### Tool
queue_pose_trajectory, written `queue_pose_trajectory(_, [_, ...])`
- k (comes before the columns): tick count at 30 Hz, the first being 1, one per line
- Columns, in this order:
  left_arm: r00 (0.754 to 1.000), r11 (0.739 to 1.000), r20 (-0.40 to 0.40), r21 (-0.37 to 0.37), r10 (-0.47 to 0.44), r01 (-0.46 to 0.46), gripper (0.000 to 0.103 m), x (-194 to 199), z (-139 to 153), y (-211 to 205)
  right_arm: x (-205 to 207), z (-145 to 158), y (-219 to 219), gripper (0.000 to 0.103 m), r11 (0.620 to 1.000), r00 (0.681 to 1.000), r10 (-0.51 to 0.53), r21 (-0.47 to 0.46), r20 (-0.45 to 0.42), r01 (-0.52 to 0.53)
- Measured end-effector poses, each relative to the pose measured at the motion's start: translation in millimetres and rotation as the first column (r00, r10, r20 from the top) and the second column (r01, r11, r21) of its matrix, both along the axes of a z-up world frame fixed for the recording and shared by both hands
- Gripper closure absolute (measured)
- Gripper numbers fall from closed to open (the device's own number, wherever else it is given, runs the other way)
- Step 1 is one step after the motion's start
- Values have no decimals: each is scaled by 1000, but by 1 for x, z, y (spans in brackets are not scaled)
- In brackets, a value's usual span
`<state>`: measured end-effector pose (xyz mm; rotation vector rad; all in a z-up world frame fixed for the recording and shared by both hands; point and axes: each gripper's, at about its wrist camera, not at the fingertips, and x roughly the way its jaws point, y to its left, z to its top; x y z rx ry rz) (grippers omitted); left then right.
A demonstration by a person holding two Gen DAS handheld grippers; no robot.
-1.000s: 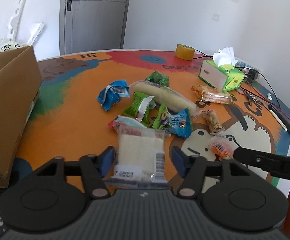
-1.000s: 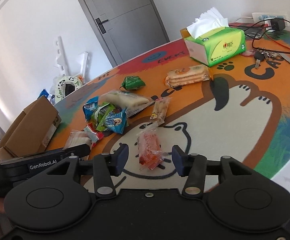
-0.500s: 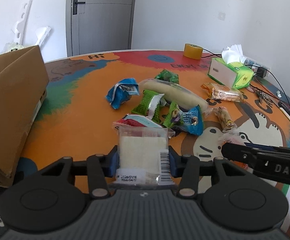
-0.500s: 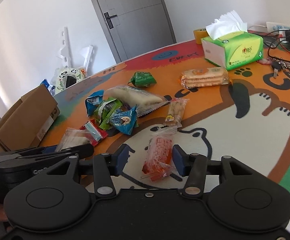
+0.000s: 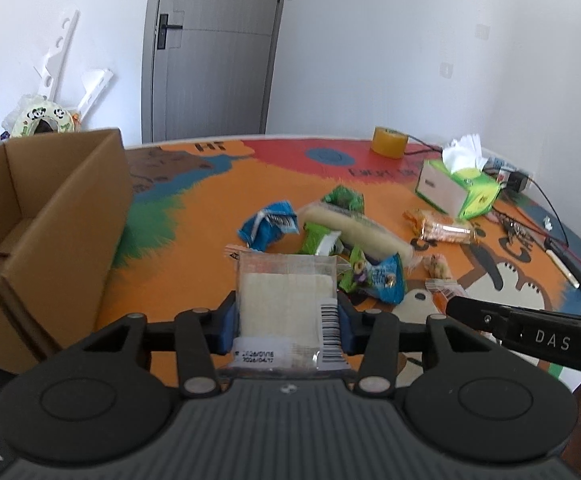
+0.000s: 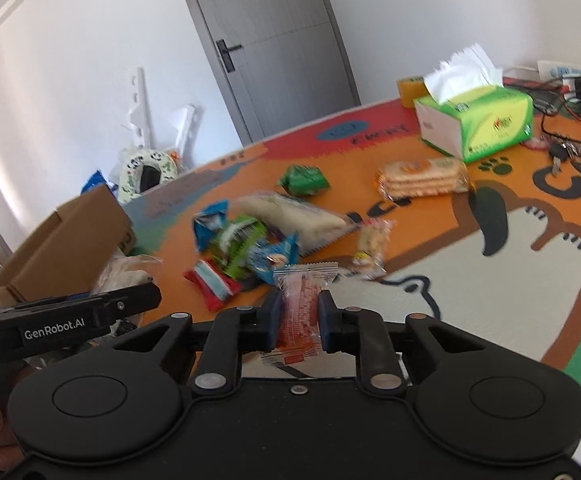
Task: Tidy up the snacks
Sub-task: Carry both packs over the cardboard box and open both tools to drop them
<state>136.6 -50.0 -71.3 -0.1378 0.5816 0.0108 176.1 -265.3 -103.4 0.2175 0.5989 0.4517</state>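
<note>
My left gripper is shut on a clear packet of white cake, lifted off the colourful table mat. An open cardboard box stands to its left. My right gripper is shut on a small orange snack packet, held just above the mat. A heap of snacks lies beyond: a long white bread pack, blue packets, green packets, a biscuit pack and a small bar. The left gripper's side shows in the right wrist view.
A green tissue box, a roll of yellow tape, keys, cables and a charger sit at the table's far right. A pen lies near the right edge. A grey door is behind.
The left jaws closed on the white cake packet and lifted it. The right jaws closed on the orange packet and raised it slightly. Both views now sit higher, and the box inside shows.
</note>
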Motion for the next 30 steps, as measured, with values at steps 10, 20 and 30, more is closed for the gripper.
queue_pose_trajectory(10, [996,999,81,-2,39,-39,57,-16,32,17,-4,27,20,83,999,998,40,34,56,-42])
queue_pose_trajectory(20, [987,996,133,-9,91,-90,57,-25,54,42,-3,49,45,83,994,990,93,47,107,-98])
queue_pose_trajectory(30, [975,988,164,-11,154,-154,57,-30,67,71,4,62,75,83,985,979,155,57,133,-164])
